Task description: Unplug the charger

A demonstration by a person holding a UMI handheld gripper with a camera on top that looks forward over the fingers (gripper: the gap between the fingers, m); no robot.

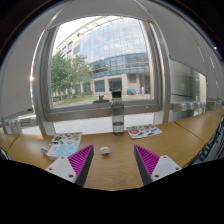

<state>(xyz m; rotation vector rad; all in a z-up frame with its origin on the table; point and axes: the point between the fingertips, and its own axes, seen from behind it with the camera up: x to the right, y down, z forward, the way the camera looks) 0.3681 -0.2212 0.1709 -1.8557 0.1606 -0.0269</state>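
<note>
The gripper (113, 163) is hovering over a wooden table (110, 170) with its jaws standing wide apart and gripping nothing; the pink pads are facing each other across bare wood. Well beyond the jaws, at the far edge of the table under the window (105, 62), a small dark upright block (118, 122) is standing, and this is probably the charger (too small to be sure); no cable is showing. Nearer, ahead and slightly left, a small grey round object (104, 151) is lying beside some magazines (64, 145); more papers (144, 131) are lying ahead to the right. I am judging the charger rigid, light and smooth-sided, best pinched across its flat body and pulled straight out, not by any cord.
</note>
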